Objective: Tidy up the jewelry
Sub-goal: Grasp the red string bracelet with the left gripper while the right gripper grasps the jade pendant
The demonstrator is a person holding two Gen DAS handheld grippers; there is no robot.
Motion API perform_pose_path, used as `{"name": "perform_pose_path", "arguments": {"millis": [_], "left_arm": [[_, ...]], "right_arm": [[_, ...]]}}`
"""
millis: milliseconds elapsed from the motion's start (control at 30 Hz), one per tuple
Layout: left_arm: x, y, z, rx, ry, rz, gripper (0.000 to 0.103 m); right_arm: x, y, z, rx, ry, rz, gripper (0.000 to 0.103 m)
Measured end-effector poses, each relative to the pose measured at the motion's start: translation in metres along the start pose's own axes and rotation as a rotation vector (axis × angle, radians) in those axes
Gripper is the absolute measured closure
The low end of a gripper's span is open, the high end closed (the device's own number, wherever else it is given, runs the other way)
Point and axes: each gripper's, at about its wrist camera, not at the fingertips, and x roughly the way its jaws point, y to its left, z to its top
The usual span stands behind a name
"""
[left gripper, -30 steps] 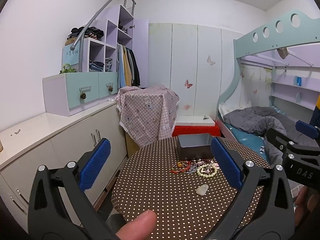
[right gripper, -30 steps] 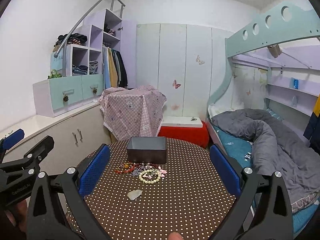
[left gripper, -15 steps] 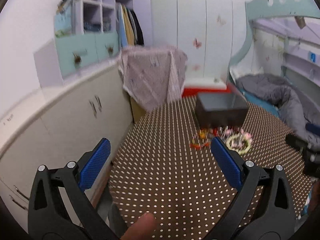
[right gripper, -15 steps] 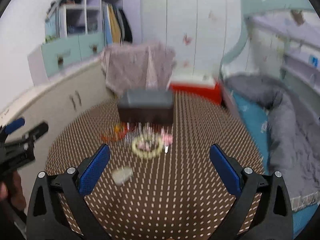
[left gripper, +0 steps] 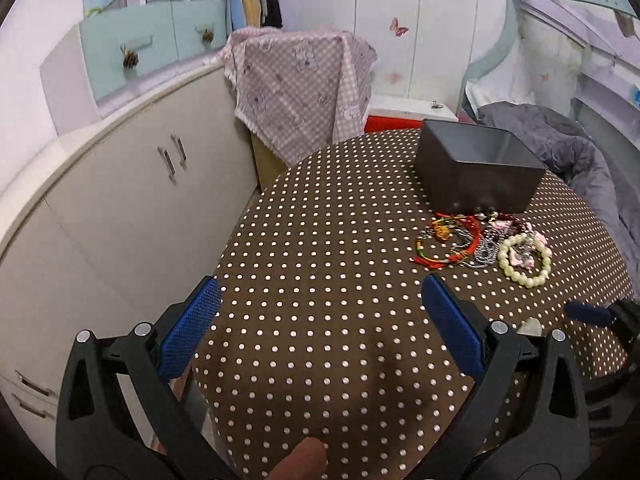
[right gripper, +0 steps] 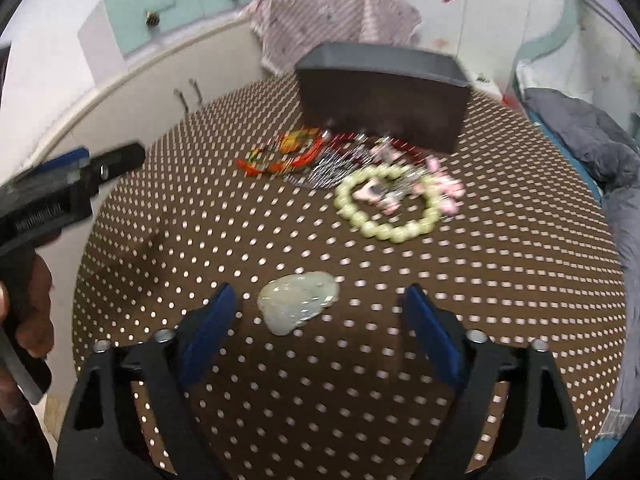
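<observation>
A dark grey box (left gripper: 478, 168) (right gripper: 382, 98) stands open on the round polka-dot table (left gripper: 320, 320). In front of it lie a pale green bead bracelet (left gripper: 524, 260) (right gripper: 386, 204), red and orange cord bracelets (left gripper: 448, 244) (right gripper: 284, 156), a silver chain and pink pieces. A pale jade pendant (right gripper: 298, 302) lies alone nearer me. My right gripper (right gripper: 316, 320) is open and empty, its jaws just short of the pendant. My left gripper (left gripper: 320, 316) is open and empty over the table's left part.
White cabinets (left gripper: 120, 200) stand left of the table. A checked cloth (left gripper: 300, 80) covers something behind it. A bed with a grey duvet (left gripper: 560, 140) is at the right. The left gripper shows at the left of the right wrist view (right gripper: 60, 196).
Both grippers have tilted down and moved in over the table. The right one has come close to the pendant. The jewelry has not moved.
</observation>
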Motion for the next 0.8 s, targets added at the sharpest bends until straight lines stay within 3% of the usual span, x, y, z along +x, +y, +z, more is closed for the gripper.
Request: {"name": "perform_pose_path", "arguments": {"millis": [67, 133, 167, 367, 633, 800], "left_arm": [[0.007, 0.0, 0.004, -0.001, 0.015, -0.006, 0.005], [0.014, -0.003, 0.008, 0.012, 0.027, -0.018, 0.005], [0.017, -0.005, 0.01, 0.023, 0.033, -0.026, 0.005], [0.04, -0.027, 0.023, 0.107, 0.072, -0.063, 0.005], [0.082, -0.04, 0.039, 0.106, 0.146, -0.046, 0.005], [0.103, -0.054, 0.04, 0.155, 0.199, -0.058, 0.006]], "right_arm": [[0.004, 0.01, -0.001, -0.048, -0.006, -0.036, 0.04], [0.004, 0.013, -0.001, -0.058, -0.017, -0.039, 0.058], [0.003, 0.012, 0.0, -0.049, -0.02, -0.038, 0.062], [0.003, 0.007, 0.005, -0.043, -0.012, -0.011, 0.062], [0.003, -0.014, 0.017, -0.027, -0.017, 0.005, 0.062], [0.0, -0.025, 0.015, -0.006, -0.017, 0.023, 0.062]]}}
